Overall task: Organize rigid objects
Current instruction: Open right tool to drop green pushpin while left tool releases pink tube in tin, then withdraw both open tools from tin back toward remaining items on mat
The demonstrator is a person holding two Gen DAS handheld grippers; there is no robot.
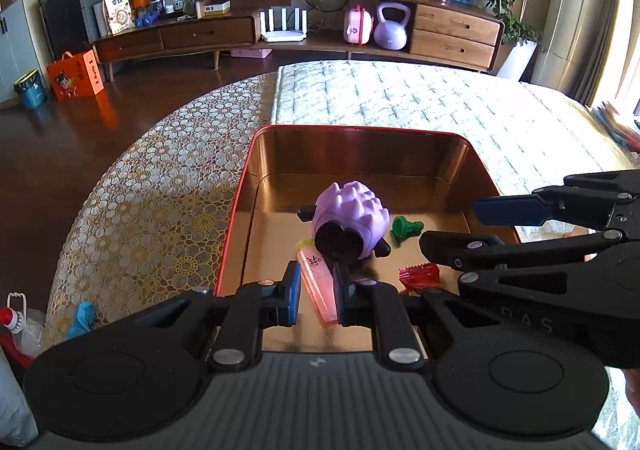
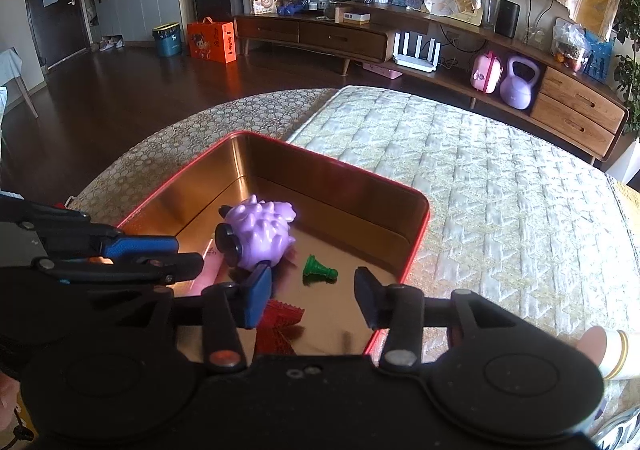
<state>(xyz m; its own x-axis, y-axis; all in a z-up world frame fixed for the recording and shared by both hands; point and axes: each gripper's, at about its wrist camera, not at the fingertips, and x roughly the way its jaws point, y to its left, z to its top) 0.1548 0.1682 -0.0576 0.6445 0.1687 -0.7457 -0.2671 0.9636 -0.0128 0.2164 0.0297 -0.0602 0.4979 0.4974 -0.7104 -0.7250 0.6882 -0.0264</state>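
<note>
A red tin (image 1: 360, 128) (image 2: 332, 162) with a gold inside stands on the patterned cloth. In it lie a purple spiky toy (image 1: 352, 216) (image 2: 260, 234), a green pawn-shaped piece (image 1: 404, 228) (image 2: 318, 270) and a red wrapper (image 1: 420, 276) (image 2: 280, 326). My left gripper (image 1: 319, 298) (image 2: 188, 254) hangs over the tin's near left part, shut on a pink tube (image 1: 316, 282) that slants between its pads. Over the tin's near right side, my right gripper (image 2: 312, 298) (image 1: 450, 224) is open with nothing between its fingers, above the bare gold floor beside the wrapper.
A quilted white cover (image 2: 500, 190) spreads to the right of the tin, lace cloth (image 1: 160, 190) to its left. A small white and gold jar (image 2: 614, 354) sits at the near right. A blue item (image 1: 82, 320) lies at the near left edge. A low wooden cabinet (image 1: 452, 34) lines the far wall.
</note>
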